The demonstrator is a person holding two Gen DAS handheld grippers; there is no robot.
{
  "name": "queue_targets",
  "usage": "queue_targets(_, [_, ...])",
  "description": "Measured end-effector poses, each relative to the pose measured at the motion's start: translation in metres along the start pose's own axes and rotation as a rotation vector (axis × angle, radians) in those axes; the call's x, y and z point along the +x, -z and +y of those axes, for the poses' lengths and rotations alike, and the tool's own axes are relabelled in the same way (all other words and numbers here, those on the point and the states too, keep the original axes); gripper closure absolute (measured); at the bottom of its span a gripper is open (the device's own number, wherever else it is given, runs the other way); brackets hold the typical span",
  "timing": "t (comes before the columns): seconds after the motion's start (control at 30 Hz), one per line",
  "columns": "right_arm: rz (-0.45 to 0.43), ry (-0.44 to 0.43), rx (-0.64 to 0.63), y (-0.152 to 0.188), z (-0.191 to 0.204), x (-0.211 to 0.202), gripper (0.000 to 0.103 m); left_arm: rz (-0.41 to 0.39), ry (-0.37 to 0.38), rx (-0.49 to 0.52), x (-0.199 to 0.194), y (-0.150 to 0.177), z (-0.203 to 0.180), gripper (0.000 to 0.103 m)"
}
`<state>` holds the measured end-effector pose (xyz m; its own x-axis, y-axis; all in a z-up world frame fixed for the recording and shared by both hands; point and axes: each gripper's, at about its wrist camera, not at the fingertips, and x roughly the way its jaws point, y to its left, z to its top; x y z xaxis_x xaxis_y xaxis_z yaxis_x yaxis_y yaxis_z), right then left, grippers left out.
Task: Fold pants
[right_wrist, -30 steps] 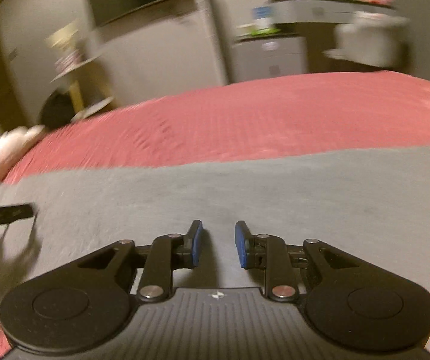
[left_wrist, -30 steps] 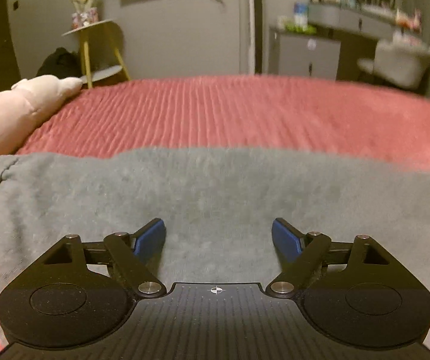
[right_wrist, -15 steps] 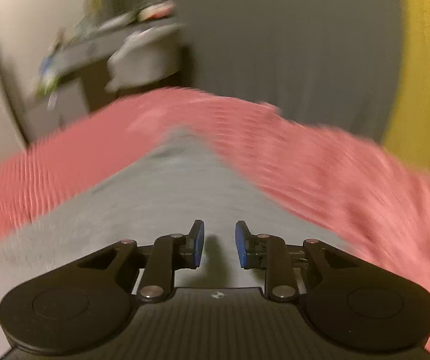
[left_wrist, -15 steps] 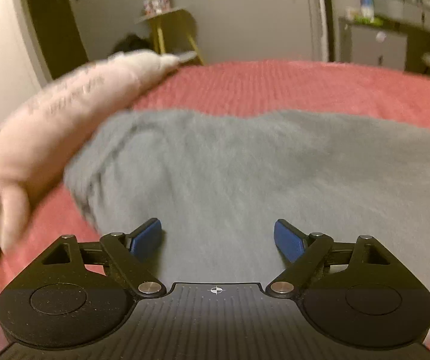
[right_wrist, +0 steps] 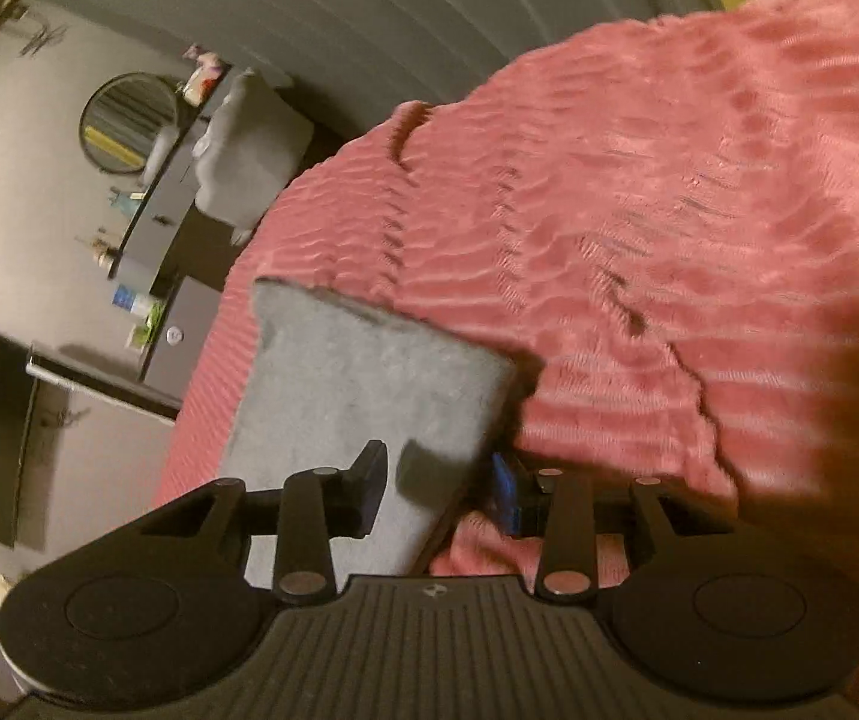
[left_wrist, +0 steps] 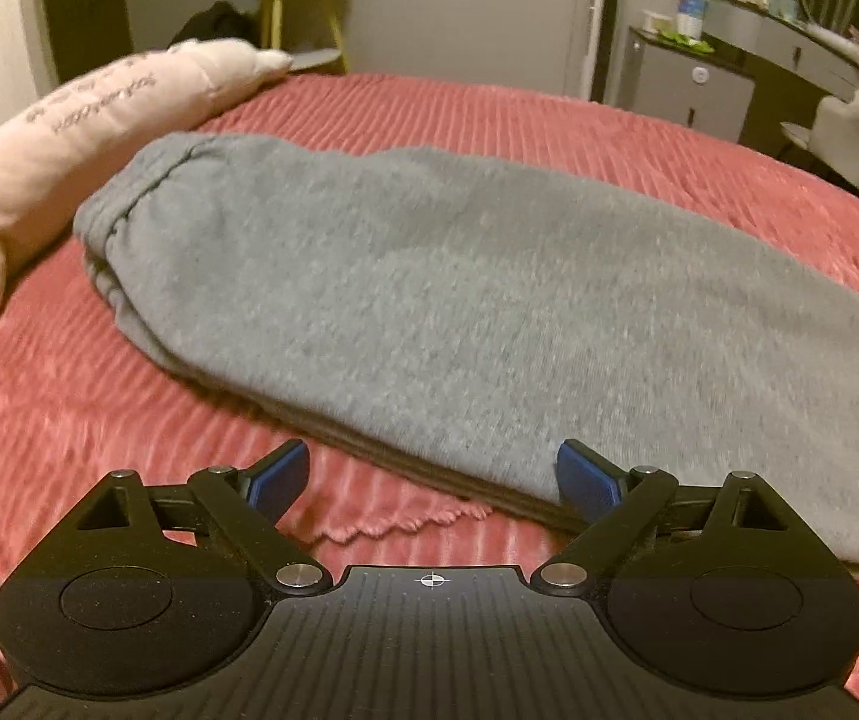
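Pink bed cover (left_wrist: 549, 120) is holding the grey pants (left_wrist: 429, 276). Left gripper (left_wrist: 429, 480) is gaping wide, empty; right gripper (right_wrist: 438, 489) is opening beside the cuff. Soft layers might slip apart.

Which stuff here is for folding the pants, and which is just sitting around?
For the job:
- soft grey fleece pants, lying on the bed
- left tool, jaws wide open at the pants' near edge
- right tool, open over the narrow leg end

Just lying about:
- pink ribbed bedspread
- long pale pink plush pillow
- yellow-legged side table
- round dark-framed mirror
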<state>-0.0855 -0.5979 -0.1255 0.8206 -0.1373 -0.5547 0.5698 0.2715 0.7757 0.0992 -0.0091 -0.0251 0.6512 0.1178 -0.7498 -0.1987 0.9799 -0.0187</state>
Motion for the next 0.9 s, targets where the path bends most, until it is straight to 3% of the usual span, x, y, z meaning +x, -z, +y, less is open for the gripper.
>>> queue_targets(0.07, [0.024, -0.027, 0.027, -0.004, -0.002, 0.011, 0.067, 0.012, 0.015, -0.041, 0.001, -0.002, 0.002, 0.009])
queue_targets(0.13, [0.011, -0.048, -0.013, -0.004, 0.004, 0.011, 0.094, 0.012, 0.016, -0.065, 0.002, -0.003, 0.002, 0.009])
queue_targets(0.3, [-0.075, -0.091, -0.182, 0.006, 0.024, -0.001, 0.091, 0.011, 0.009, -0.047, 0.008, -0.007, 0.000, 0.009])
queue_targets(0.47, [-0.057, -0.048, -0.164, 0.005, 0.027, 0.010, 0.083, 0.013, 0.024, -0.042, 0.010, -0.003, 0.005, 0.009])
queue_targets(0.57, [-0.079, -0.039, -0.216, 0.010, 0.035, 0.004, 0.083, 0.001, 0.023, -0.020, 0.012, -0.001, 0.009, 0.008])
queue_targets(0.63, [-0.091, -0.005, -0.250, 0.012, 0.040, 0.003, 0.094, -0.023, 0.021, -0.009, 0.014, 0.001, 0.011, 0.008])
queue_targets(0.7, [-0.096, 0.011, -0.269, 0.015, 0.042, 0.000, 0.094, -0.050, 0.019, -0.019, 0.018, 0.002, 0.015, 0.008])
queue_targets(0.8, [-0.124, 0.018, -0.318, 0.020, 0.051, -0.007, 0.095, -0.103, 0.015, -0.068, 0.024, 0.004, 0.024, 0.008])
queue_targets(0.9, [-0.119, 0.092, -0.321, 0.021, 0.058, -0.003, 0.095, -0.098, 0.028, -0.149, 0.035, 0.001, 0.038, 0.008])
